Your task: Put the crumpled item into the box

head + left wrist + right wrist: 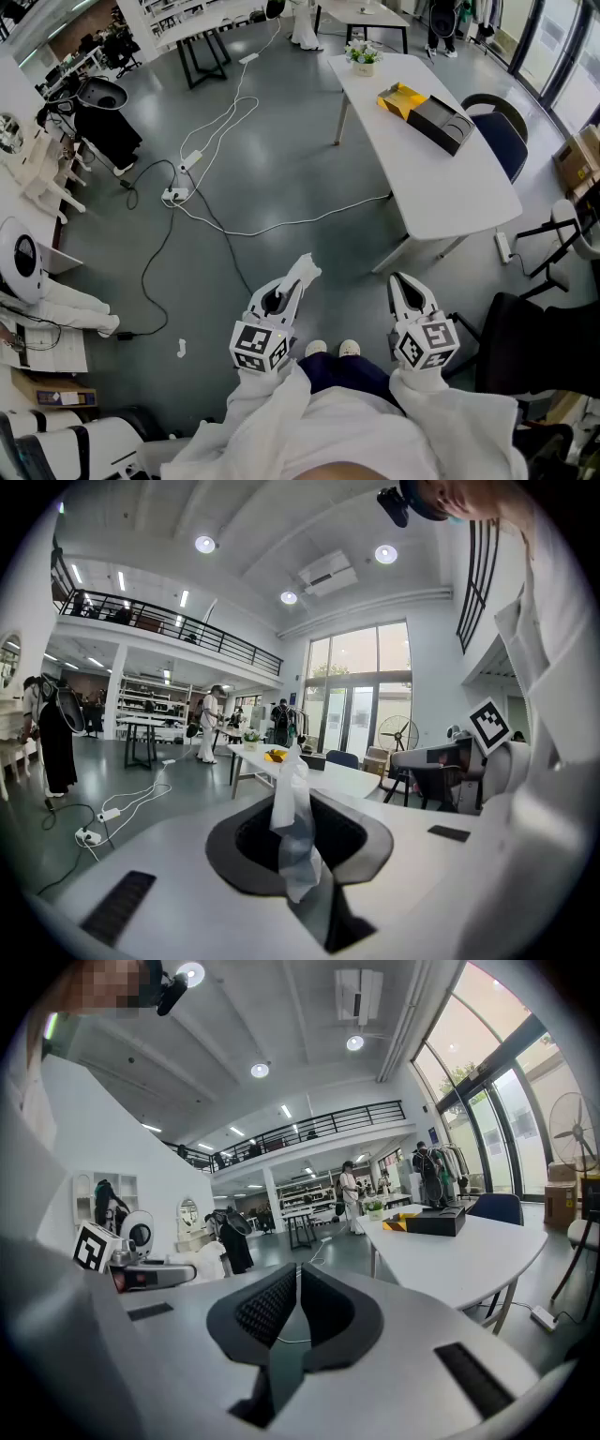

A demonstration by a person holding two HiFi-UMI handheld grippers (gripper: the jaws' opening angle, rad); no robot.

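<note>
Head view: we stand on the grey floor (281, 150), the left gripper (298, 277) pinched on a crumpled wad (307, 269) of white film that pokes past its tips. The right gripper (406, 283) is level beside it. The black box (442, 123) lies lengthwise along the white table (450, 187), well ahead and to our right, on the right gripper's side.

Left gripper view: the wad stands upright between jaws narrowed onto it. The table is straight beyond; a dark shape behind the wad's top is probably the box.

Right gripper view: jaws together, nothing between them, the box ahead and right.
</note>
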